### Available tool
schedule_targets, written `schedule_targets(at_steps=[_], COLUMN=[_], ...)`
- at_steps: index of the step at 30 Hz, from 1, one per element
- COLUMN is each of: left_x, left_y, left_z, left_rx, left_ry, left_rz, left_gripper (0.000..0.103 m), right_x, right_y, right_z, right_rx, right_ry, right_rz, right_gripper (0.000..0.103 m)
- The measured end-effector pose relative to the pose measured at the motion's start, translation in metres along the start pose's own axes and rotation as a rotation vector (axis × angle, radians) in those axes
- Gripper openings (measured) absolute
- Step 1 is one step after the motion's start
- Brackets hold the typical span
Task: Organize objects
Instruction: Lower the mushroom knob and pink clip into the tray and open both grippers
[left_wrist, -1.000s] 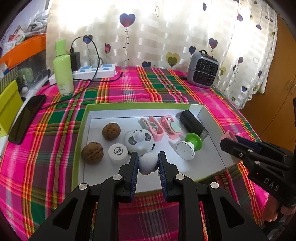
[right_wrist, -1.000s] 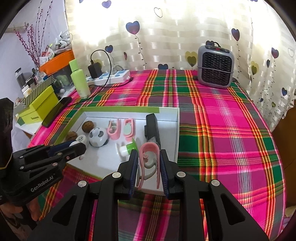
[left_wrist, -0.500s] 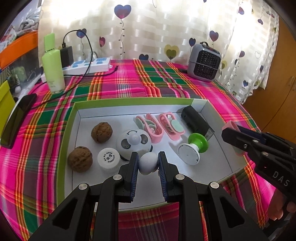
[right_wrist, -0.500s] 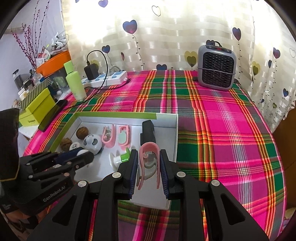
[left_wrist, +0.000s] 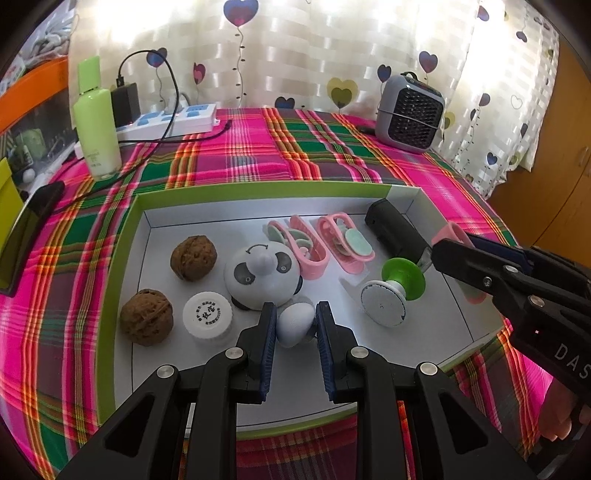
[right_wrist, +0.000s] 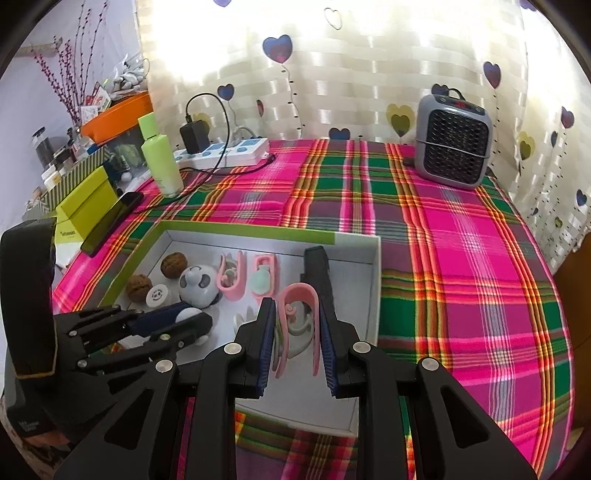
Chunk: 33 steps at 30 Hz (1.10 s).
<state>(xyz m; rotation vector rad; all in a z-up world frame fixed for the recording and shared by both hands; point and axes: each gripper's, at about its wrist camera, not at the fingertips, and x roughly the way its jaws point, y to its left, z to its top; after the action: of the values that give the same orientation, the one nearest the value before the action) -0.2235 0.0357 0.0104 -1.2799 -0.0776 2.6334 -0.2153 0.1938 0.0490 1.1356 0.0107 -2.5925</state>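
My left gripper (left_wrist: 293, 325) is shut on a small pale rounded piece (left_wrist: 291, 323), held low over the white tray (left_wrist: 424, 339) with a green rim, just in front of the panda-faced toy (left_wrist: 260, 275). My right gripper (right_wrist: 293, 325) is shut on a pink clip (right_wrist: 299, 321) above the tray's right side (right_wrist: 373, 295). Inside the tray lie two walnuts (left_wrist: 194, 256), a white cap (left_wrist: 207, 315), two pink clips (left_wrist: 343, 242), a black block (left_wrist: 397, 230) and a green-and-white knob (left_wrist: 391, 293).
A plaid cloth (right_wrist: 461, 258) covers the table. At the back stand a grey heater (right_wrist: 454, 147), a power strip with charger (right_wrist: 225, 151) and a green bottle (right_wrist: 160, 155). A black phone (right_wrist: 112, 221) and yellow-green boxes (right_wrist: 85, 203) lie left.
My left gripper moved forward and down over the tray with the pale piece, closer to the panda toy. The right gripper stayed over the tray's right side with the pink clip.
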Motion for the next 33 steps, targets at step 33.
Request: schedule_targets(at_steps=[33], left_x=[-0.001], left_y=[0.0], left_z=[-0.001], left_rx=[0.01], left_ry=[-0.007], left_rz=[0.018], left_gripper=[0.035], right_x=[0.053], right_y=[0.014], right_z=[0.026], right_rx=[-0.028], right_ry=[0.077], right_rz=[0.064], right_gripper=[0.024])
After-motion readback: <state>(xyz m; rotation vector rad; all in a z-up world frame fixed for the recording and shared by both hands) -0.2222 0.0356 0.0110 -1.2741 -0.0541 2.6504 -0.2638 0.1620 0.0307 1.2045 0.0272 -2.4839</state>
